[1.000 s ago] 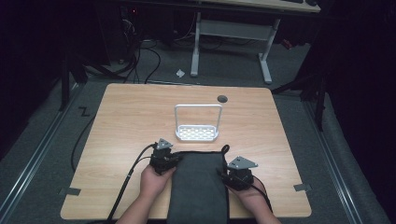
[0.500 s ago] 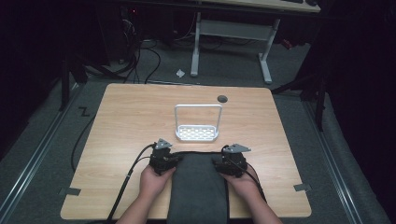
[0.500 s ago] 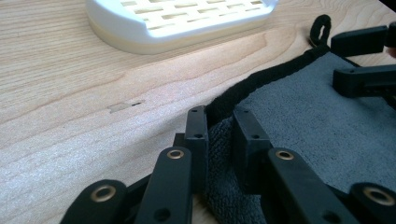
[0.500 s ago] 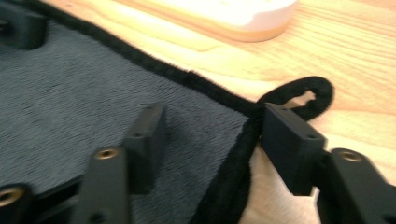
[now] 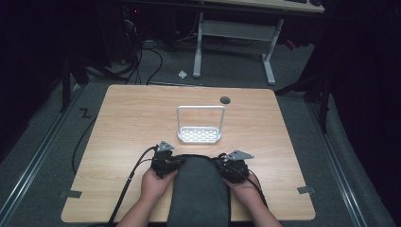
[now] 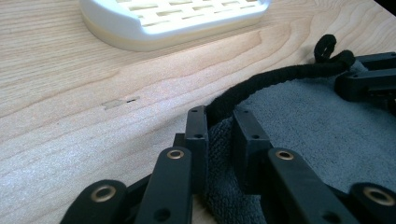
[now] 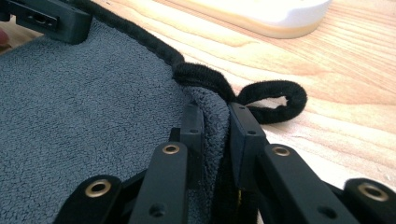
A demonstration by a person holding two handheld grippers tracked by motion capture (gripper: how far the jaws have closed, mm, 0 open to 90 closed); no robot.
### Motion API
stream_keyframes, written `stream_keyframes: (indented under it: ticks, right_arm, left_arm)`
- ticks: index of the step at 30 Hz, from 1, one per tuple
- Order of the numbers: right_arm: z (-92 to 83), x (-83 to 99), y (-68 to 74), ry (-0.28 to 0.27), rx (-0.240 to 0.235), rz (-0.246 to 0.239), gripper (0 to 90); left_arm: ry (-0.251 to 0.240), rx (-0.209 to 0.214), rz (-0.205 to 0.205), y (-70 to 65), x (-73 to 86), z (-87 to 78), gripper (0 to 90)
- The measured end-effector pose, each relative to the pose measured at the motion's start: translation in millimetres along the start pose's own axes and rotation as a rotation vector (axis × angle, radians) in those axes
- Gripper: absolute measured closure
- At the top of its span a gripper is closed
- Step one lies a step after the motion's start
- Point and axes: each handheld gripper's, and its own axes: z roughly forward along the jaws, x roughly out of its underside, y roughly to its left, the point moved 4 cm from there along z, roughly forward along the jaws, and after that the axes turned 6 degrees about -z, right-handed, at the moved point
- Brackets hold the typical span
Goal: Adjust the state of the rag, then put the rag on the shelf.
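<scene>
Nearest the person, a dark grey terry towel lay folded on the worktop, its far edge bound in a thick black hem. The left hand-held gripper pinched that edge at one far corner. The right hand-held gripper, whose jaws had just been closing, clamped the other corner beside a hanging loop. The cloth looked soft, light and limp, likely to sag between grips; the stiffer hemmed corners seemed the surest hold. Farther off stood a white perforated rack.
</scene>
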Motion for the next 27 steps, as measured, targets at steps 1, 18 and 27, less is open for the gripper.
stream_keyframes:
  ticks: [1,18,27]
  right_arm:
    - [-0.3,-0.4,-0.1,-0.002,0.002,-0.007,78.6]
    - [-16.8,-19.8,-0.4,-0.130,0.024,-0.007,78.4]
    - [-33.1,-42.9,3.2,-0.224,0.035,-0.019,78.3]
  left_arm:
    - [-0.005,-0.003,0.005,-0.5,0.1,-0.6,78.7]
    - [-0.129,0.008,-0.005,-4.5,-13.3,-21.7,82.0]
    - [-0.240,0.026,-0.008,-13.6,-30.7,-50.5,82.5]
